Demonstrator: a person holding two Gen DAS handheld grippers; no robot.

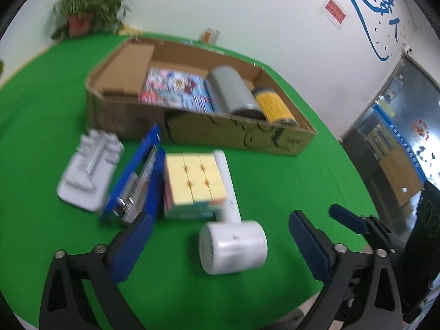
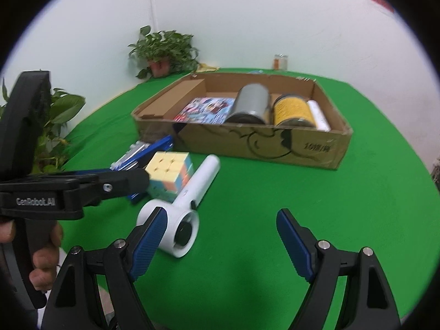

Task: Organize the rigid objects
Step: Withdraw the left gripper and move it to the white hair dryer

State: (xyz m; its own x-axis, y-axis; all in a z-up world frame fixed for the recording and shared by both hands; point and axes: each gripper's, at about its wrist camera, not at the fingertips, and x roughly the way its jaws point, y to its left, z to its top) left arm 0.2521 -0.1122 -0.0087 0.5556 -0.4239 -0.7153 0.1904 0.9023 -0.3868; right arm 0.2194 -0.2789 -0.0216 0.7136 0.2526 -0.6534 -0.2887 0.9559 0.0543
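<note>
Green felt covers the bench, and on it sits one shallow cardboard box with worn, scribbled walls. Inside the box lie one glossy printed booklet, one grey cylinder and one yellow-labelled can, both on their sides; the right wrist view adds one white tube beside the can. Four things lie loose in front of the box: one pastel puzzle cube, one blue-framed flat pack with metal parts, tilted against the cube, one pale grey moulded plastic piece at 9 o'clock of the pack, and one white handheld fan. The fan's smooth round handle touches the cube's right side, and its long axis runs from the drum-shaped head near the gripper toward 12 o'clock, at the box. The left gripper is spread wide with nothing between its ribbed blue pads, the fan head lying between them but untouched. The right gripper is likewise wide apart and holds nothing, its left pad just in front of the fan head. Two potted plants stand at the bench's far edge.
</note>
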